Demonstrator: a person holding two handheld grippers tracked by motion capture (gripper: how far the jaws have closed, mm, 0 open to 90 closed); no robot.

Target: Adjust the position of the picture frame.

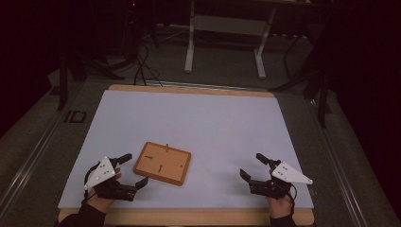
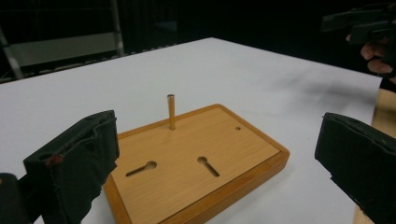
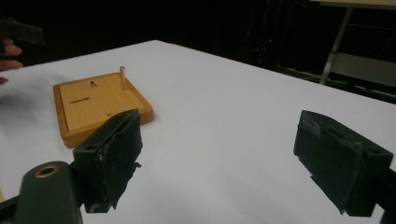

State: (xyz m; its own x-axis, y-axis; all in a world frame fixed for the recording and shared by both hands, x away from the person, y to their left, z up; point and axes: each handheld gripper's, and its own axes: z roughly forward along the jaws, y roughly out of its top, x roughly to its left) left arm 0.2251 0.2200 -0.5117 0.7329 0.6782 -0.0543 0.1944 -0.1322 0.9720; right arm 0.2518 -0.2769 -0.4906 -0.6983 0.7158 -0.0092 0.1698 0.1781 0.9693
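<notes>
A white table (image 1: pixel 198 127) carries a flat wooden board (image 1: pixel 162 163) near its front left, one thin peg (image 2: pixel 171 111) standing upright in it. The left gripper (image 1: pixel 130 170) flanks the board's left edge, jaws wide and empty; approaching level should avoid knocking the peg. The right gripper (image 1: pixel 253 166), also wide and empty, rests well apart at the front right, with bare table between them.
</notes>
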